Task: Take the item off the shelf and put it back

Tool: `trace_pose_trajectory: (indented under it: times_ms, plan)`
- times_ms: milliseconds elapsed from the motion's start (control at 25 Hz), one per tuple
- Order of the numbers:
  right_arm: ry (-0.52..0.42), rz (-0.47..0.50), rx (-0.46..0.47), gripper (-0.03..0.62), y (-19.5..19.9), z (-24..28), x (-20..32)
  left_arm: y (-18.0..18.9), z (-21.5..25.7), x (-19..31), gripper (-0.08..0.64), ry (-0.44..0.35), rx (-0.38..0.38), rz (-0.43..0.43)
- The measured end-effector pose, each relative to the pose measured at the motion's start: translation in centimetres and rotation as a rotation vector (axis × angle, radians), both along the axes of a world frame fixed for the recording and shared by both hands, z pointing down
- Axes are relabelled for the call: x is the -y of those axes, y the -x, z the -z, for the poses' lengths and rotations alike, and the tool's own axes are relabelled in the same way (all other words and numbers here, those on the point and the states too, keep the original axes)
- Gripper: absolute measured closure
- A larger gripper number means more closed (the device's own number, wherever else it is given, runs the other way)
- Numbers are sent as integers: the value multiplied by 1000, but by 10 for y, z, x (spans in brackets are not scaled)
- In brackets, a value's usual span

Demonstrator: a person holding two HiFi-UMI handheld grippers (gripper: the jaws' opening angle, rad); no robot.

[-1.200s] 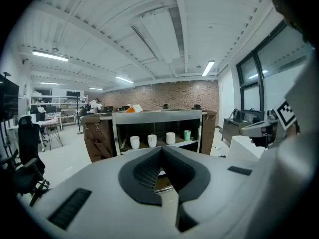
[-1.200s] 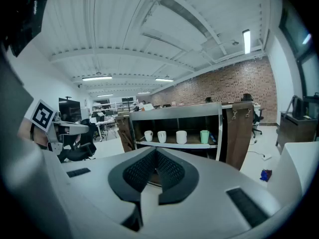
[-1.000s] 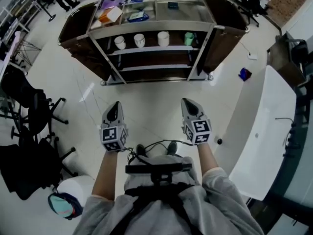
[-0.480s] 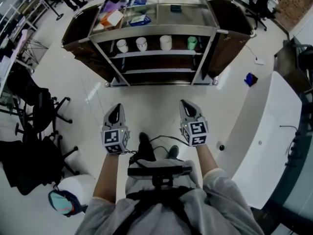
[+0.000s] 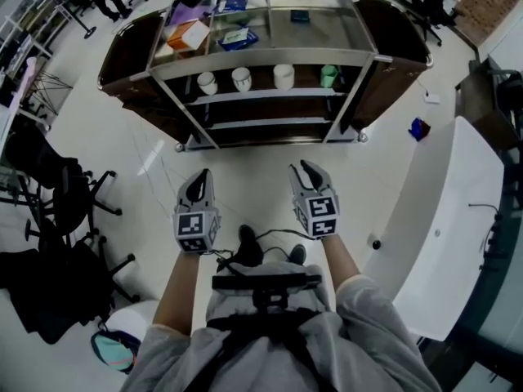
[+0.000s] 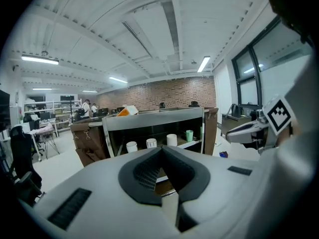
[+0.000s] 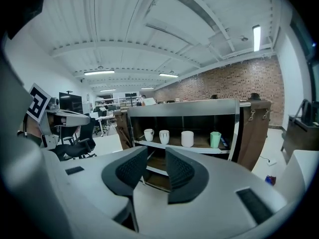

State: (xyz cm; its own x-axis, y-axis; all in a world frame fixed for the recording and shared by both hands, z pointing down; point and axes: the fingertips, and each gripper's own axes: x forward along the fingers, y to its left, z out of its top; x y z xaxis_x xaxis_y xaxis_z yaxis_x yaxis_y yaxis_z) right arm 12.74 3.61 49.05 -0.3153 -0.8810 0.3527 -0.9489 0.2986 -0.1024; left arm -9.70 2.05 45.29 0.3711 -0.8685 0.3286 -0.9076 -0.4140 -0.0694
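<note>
Green cup (image 5: 328, 75) beside three white cups (image 5: 283, 76) on the shelf (image 5: 245, 95)

No words, numbers, brand names or signs can be read anywhere. The only clear printed marks are black-and-white square code patterns, with no letters or digits. One is on the cube of the left tongs (image 5: 197, 184). The other is on the cube of the right tongs (image 5: 308, 172), whose jaws are opening with nothing between them. On top of the shelf unit (image 5: 270, 53), towards its left end, an orange-and-white box (image 5: 189, 33) and a blue packet (image 5: 238, 37) carry print too small to make out.
</note>
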Motion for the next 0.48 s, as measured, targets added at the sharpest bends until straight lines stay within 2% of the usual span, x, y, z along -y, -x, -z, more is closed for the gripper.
trace_pose_trajectory:
  times_ms: [120, 320, 480]
  plan:
    - [3, -12, -4, 427, 17, -2, 16, 11, -1, 15, 552, 5, 3, -16]
    - [12, -23, -26, 299, 44, -9, 42, 30, -8, 36, 552, 10, 3, -43]
    - [14, -24, -41, 250, 66, -15, 63, 47, -12, 51, 552, 12, -12, -59]
